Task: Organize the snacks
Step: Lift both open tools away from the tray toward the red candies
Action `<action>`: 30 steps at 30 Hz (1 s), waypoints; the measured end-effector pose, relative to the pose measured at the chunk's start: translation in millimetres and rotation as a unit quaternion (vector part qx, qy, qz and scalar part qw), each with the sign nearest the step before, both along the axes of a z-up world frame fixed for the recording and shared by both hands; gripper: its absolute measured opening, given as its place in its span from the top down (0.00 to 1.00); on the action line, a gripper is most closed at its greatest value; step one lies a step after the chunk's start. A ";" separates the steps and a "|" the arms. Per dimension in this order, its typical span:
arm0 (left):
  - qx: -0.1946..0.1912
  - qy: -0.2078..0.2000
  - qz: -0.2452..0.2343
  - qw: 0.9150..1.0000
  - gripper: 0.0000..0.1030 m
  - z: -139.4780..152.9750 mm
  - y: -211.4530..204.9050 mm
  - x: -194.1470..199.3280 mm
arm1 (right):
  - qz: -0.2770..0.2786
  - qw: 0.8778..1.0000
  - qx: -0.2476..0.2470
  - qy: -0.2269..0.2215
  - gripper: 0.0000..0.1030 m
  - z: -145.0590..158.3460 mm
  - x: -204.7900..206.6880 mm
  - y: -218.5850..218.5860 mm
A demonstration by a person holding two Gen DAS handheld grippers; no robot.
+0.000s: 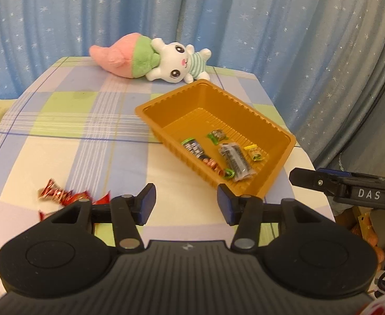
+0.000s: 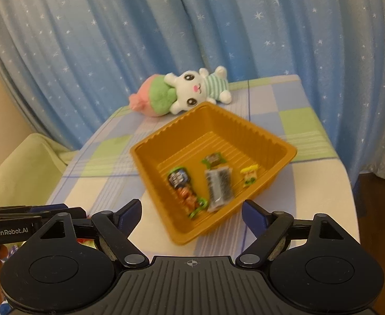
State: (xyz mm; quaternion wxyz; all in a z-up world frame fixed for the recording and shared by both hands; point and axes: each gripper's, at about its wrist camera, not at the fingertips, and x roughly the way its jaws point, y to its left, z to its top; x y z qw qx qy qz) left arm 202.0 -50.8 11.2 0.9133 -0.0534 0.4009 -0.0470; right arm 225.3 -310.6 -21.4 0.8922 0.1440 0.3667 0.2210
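Fingers (image 2: 258, 216) apart; "GenRobot.AI" label (image 2: 10, 231) beside

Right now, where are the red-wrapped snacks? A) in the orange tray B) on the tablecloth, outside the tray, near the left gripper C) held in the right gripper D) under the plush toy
B: the red-wrapped snacks lie on the checked tablecloth just beyond the left gripper, apart from the orange tray, whose contents are other wrapped pieces.
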 end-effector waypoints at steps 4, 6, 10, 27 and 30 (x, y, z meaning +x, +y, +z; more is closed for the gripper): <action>-0.001 -0.004 0.009 1.000 0.51 2.6 13.4 -18.9 | 0.012 1.000 -0.003 0.006 0.19 -1.2 -13.9 11.2; -0.001 -0.005 0.014 1.000 0.51 2.3 19.6 -27.5 | 0.017 1.000 -0.004 0.010 0.19 -3.2 -20.1 17.2; 0.003 -0.003 0.021 1.000 0.51 -0.1 32.8 -44.4 | 0.029 0.999 -0.006 0.016 0.19 -6.3 -30.9 30.1; 0.005 0.032 0.064 0.997 0.51 -25.7 103.0 -82.5 | 0.080 0.995 -0.042 0.034 0.19 -23.4 -53.7 102.0; 0.011 0.033 0.068 0.997 0.51 -28.3 112.9 -82.9 | 0.085 0.995 -0.047 0.038 0.19 -25.8 -54.3 113.9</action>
